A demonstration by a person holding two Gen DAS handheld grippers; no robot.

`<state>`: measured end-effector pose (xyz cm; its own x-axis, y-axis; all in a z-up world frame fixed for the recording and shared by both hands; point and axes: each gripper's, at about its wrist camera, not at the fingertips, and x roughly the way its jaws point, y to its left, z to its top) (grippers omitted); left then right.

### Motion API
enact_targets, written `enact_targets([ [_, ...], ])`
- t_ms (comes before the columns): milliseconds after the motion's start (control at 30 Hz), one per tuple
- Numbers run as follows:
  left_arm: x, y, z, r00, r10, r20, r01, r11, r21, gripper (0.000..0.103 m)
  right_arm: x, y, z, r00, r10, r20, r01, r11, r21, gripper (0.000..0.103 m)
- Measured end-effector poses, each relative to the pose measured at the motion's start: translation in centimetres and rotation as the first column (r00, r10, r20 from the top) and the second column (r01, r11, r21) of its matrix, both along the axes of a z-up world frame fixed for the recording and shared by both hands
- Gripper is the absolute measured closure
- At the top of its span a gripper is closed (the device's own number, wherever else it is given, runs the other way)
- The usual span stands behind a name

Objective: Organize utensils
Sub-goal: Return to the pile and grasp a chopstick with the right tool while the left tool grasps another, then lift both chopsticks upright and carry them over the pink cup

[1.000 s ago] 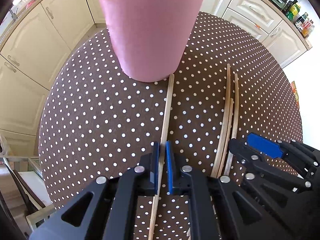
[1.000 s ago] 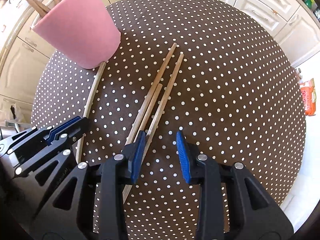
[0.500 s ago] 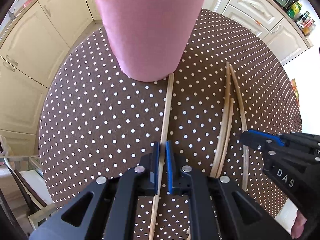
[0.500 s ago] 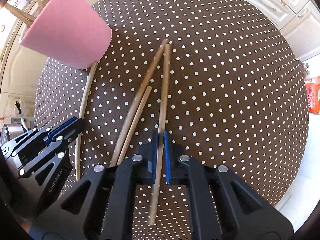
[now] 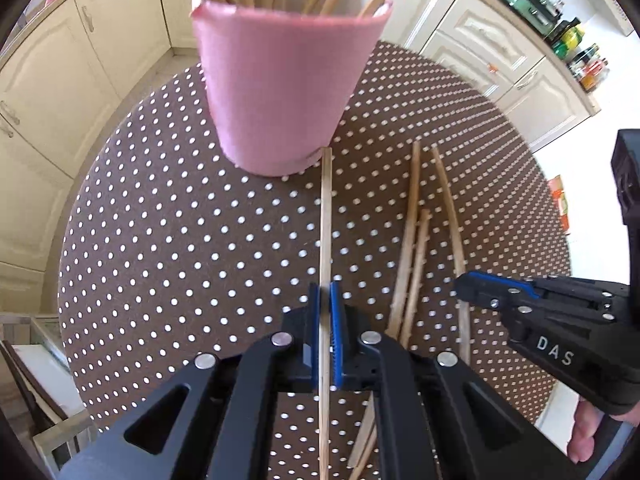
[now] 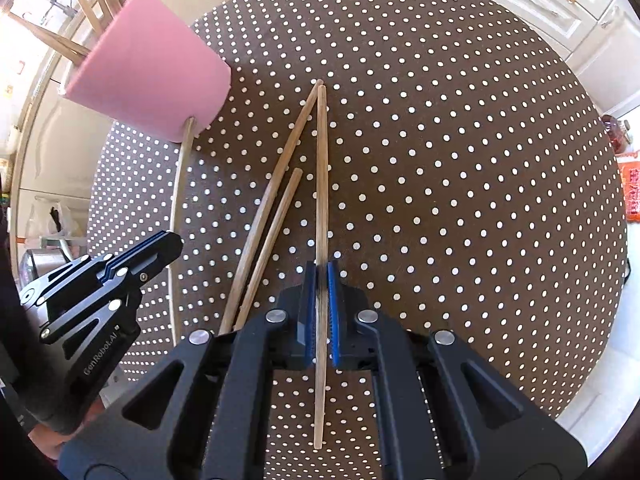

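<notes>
L gripper (image 5: 325, 304) clamps thin stick (image 5: 326, 216), tip by pink cup (image 5: 284, 92). R gripper (image 6: 321, 280) clamps thicker stick (image 6: 322, 184), seemingly lifted.

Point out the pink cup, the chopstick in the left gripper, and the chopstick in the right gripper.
pink cup (image 5: 280, 96), left wrist view, on its front wall.
left gripper's chopstick (image 5: 325, 216), left wrist view, mid-shaft ahead of the pads.
right gripper's chopstick (image 6: 322, 176), right wrist view, mid-shaft ahead of the pads.
</notes>
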<state>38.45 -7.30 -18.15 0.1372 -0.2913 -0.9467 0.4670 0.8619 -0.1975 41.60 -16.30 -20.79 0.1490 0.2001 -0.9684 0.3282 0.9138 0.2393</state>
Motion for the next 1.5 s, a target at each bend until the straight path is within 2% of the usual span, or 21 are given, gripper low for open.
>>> enact_targets([
  [233,-1.1,0.7,2.8,0.998,-0.027,0.051,0.032,0.996,-0.087,0.098,-2.1,-2.5,3.6,0.996,-0.013,0.089,0.008,0.999,0.052,0.097],
  [433,-1.2,1.9,5.8,0.993,-0.002,0.120,0.019,0.990,-0.140,0.098,-2.7,-4.7,7.4,0.982,-0.007,0.191,-0.007,0.997,0.073,0.097],
  [567,-2.2,3.1,8.7,0.982,0.012,0.190,0.026,0.981,-0.195,0.098,-2.9,-5.8,10.9,0.966,0.003,0.260,-0.023,0.997,0.073,0.097],
  [667,-2.2,4.0,10.7,0.964,0.061,0.260,0.006,0.969,-0.249,0.098,-3.0,-6.4,13.0,0.951,0.013,0.310,-0.037,0.997,0.070,0.097],
  [800,-2.5,5.9,13.4,0.922,0.140,0.362,-0.014,0.944,-0.328,0.098,-3.0,-7.3,16.2,0.921,0.035,0.387,-0.063,0.996,0.061,0.097],
  [900,-2.1,6.9,15.6,0.880,0.211,0.427,-0.030,0.919,-0.392,0.098,-2.5,-8.2,18.4,0.898,0.053,0.438,-0.081,0.996,0.047,0.097],
  [1067,-1.1,8.0,19.1,0.778,0.336,0.532,-0.032,0.866,-0.499,0.098,-1.7,-8.1,21.7,0.838,0.100,0.536,-0.124,0.992,0.008,0.097],
  [1167,0.0,7.9,20.5,0.725,0.391,0.566,-0.028,0.839,-0.543,0.098,-0.7,-8.0,22.7,0.803,0.128,0.583,-0.142,0.990,-0.021,0.097],
  [1233,0.6,7.2,21.1,0.694,0.419,0.586,-0.025,0.827,-0.562,0.098,0.5,-6.1,22.9,0.787,0.138,0.601,-0.150,0.988,-0.030,0.097],
  [1500,3.2,6.1,22.6,0.624,0.502,0.598,-0.048,0.789,-0.612,0.098,3.3,-4.5,23.8,0.735,0.173,0.656,-0.166,0.983,-0.074,0.097],
])
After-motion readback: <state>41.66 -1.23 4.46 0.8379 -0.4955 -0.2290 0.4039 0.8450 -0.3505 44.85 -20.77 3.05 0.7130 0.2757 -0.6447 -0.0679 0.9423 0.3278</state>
